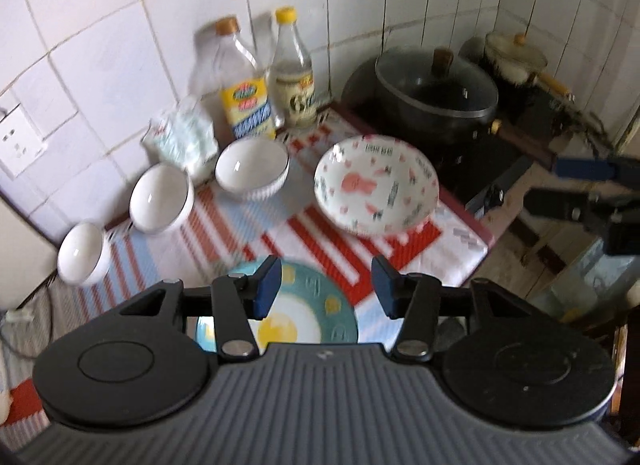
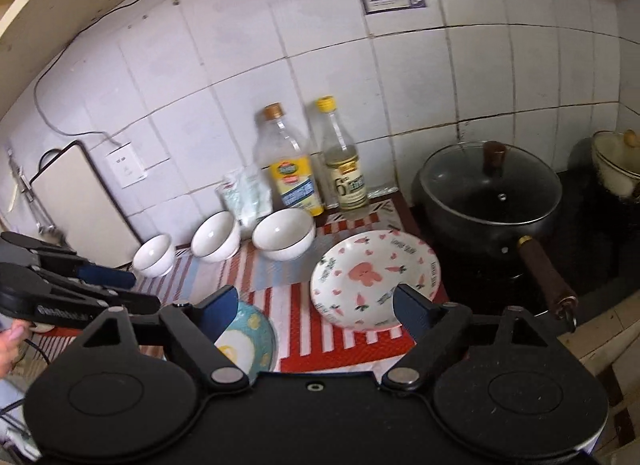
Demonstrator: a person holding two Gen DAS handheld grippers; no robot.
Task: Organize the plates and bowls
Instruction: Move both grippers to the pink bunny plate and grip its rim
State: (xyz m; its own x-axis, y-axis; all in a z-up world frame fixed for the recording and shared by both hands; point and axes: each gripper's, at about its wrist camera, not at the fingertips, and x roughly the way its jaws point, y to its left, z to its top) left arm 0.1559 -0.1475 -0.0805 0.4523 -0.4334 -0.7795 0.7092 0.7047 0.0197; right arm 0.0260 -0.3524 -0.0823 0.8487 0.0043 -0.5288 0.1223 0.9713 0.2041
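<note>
Three white bowls stand in a row by the wall: small [image 1: 82,253] [image 2: 154,255], middle [image 1: 162,199] [image 2: 214,239], large [image 1: 252,169] [image 2: 284,235]. A white plate with pink carrot print [image 1: 376,185] [image 2: 374,279] lies on the striped mat [image 1: 320,233] [image 2: 280,297]. A teal plate with yellow spots [image 1: 316,313] [image 2: 250,339] lies nearest. My left gripper [image 1: 326,287] is open and empty above the teal plate; it also shows in the right wrist view [image 2: 132,289]. My right gripper [image 2: 316,311] is open and empty between the two plates; it also shows in the left wrist view [image 1: 544,189].
Two bottles [image 1: 244,85] [image 1: 292,73] and a plastic bag [image 1: 182,135] stand against the tiled wall. A black lidded pot [image 1: 436,93] [image 2: 490,193] with a brown handle [image 2: 546,271] sits on the stove at right, a cream pot [image 1: 516,57] behind it. A cutting board [image 2: 84,201] leans at left.
</note>
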